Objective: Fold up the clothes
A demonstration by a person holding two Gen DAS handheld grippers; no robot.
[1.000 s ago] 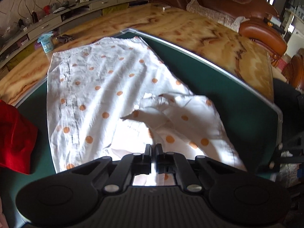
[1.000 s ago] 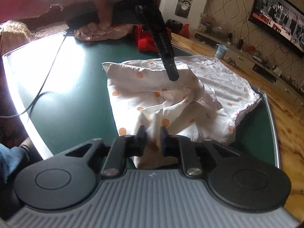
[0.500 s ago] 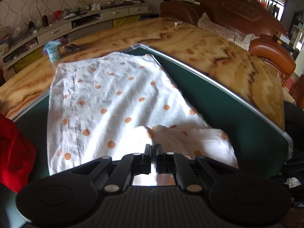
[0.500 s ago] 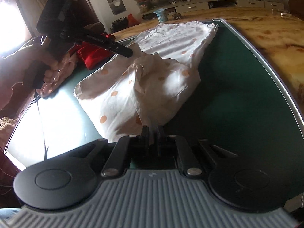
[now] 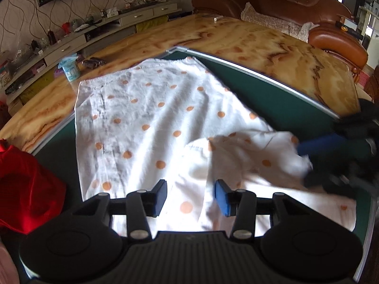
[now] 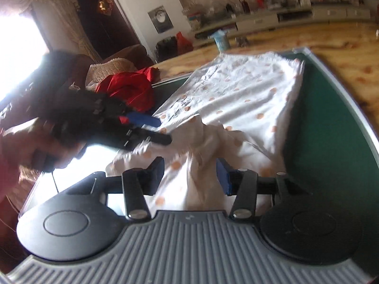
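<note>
A white garment with orange dots [image 5: 146,118] lies on the green mat [image 5: 279,99], its near end folded over into a rumpled layer [image 5: 248,156]. My left gripper [image 5: 190,198] hovers just over that near end. Its jaws are opening, and cloth lies under the gap with no pad pressing it. In the right wrist view the garment [image 6: 241,94] stretches away. A raised ridge of cloth [image 6: 201,165] stands between the opening jaws of my right gripper [image 6: 190,177], loose. Each gripper shows in the other's view: the right gripper [image 5: 308,163] and the hand-held left gripper [image 6: 158,130].
A red garment [image 5: 23,184] [image 6: 128,90] lies heaped at the mat's left edge. A pale blue cup [image 5: 69,68] [image 6: 221,40] stands on the glossy wood-patterned tabletop [image 5: 260,47] beyond the mat. Brown sofas [image 5: 284,2] and a low shelf [image 5: 106,23] ring the table.
Both grippers were shut on the garment's near end; now their jaws stand apart and the cloth has dropped onto the garment. The right gripper has rolled and swung sideways.
</note>
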